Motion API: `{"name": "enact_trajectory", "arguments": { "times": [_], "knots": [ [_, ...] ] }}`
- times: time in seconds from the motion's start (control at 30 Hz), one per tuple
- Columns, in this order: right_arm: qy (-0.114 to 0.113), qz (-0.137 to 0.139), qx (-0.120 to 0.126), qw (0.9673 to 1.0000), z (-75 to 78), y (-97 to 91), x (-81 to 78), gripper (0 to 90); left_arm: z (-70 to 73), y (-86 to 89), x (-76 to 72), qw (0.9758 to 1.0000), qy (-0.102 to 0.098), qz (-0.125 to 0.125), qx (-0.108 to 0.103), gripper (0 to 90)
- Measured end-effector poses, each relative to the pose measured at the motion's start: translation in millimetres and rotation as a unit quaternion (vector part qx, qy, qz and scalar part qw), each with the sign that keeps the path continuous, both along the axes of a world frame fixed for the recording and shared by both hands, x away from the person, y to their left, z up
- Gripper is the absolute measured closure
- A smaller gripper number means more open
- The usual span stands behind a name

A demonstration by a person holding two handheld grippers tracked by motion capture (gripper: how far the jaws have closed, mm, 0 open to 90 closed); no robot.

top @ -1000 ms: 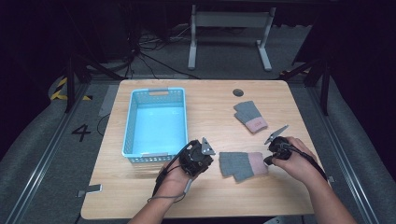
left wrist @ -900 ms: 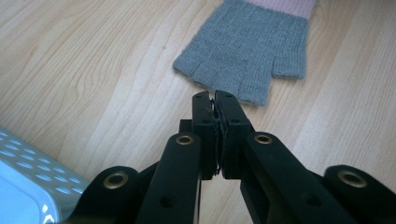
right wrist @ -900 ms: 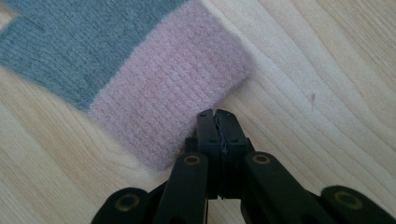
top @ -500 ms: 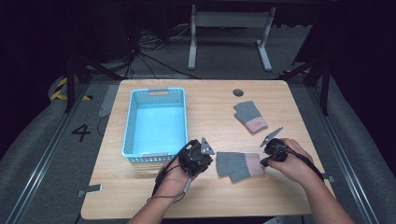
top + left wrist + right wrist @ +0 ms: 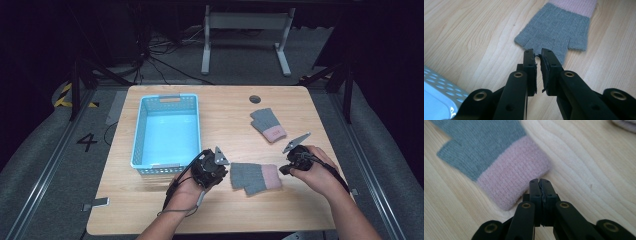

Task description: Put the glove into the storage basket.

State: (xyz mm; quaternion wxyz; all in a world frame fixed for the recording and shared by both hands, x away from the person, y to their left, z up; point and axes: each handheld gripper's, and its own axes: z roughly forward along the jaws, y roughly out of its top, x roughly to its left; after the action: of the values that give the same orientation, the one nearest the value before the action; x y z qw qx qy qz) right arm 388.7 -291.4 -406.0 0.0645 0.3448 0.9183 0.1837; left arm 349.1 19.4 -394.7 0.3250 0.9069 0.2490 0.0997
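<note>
Here the wooden table carries everything, and the largest thing on it is a light blue basket standing on its left half, its near wall just beyond the left hand-held gripper.

Next in size is the near glove, grey with a pink cuff, lying flat toward the front of the table between the two hands. Its finger end points to the person's left and its cuff to the right. A second glove of the same colours lies farther back on the right, well apart from the first.

The left hand-held gripper sits low at the finger end of the near glove. In the left gripper view its jaws stand a narrow gap apart and have just been opening; their tips are at the edge of the grey knit, and I cannot tell whether any fabric lies between them.

The right hand-held gripper is at the pink cuff end. In the right gripper view its jaws are pressed together with nothing visible between them, their tips just beside the cuff's corner, over bare wood.
</note>
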Motion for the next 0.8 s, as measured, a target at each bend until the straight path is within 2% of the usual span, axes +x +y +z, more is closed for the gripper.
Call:
{"name": "enact_trajectory", "arguments": {
  "times": [0.17, 0.33, 0.4, 0.47, 0.57, 0.7, 0.8],
  "knots": [
    [-0.019, -0.013, 0.024, 0.9995, 9.0, -4.3, 1.8, 89.9, 0.1, 1.0, 0.7, 1.0000, -0.002, 0.003, -0.002, 81.0],
    [-0.041, -0.035, 0.050, 0.9973, 23.2, -9.4, 6.4, 89.9, 0.5, 3.5, 2.6, 0.9999, 0.003, 0.009, -0.011, 81.0],
    [-0.045, -0.042, 0.063, 0.9961, 29.9, -10.6, 12.1, 89.8, 1.0, 4.4, 3.7, 0.9999, 0.004, 0.009, -0.011, 80.9],
    [-0.055, -0.047, 0.064, 0.9953, 37.5, -10.2, 18.8, 89.9, 2.0, 5.4, 4.0, 0.9999, 0.002, 0.009, -0.011, 80.9],
    [-0.057, -0.051, 0.075, 0.9942, 45.8, -9.5, 29.4, 89.9, 3.1, 7.2, 4.9, 0.9998, 0.004, 0.010, -0.014, 80.6],
    [-0.062, -0.064, 0.076, 0.9931, 52.0, -8.8, 42.9, 89.5, 2.7, 10.9, 7.3, 0.9997, 0.008, 0.012, -0.022, 80.2],
    [-0.061, -0.074, 0.079, 0.9923, 54.2, -9.0, 56.6, 85.3, 3.1, 12.1, 8.1, 0.9994, 0.012, 0.014, -0.029, 77.8]
  ]
}}
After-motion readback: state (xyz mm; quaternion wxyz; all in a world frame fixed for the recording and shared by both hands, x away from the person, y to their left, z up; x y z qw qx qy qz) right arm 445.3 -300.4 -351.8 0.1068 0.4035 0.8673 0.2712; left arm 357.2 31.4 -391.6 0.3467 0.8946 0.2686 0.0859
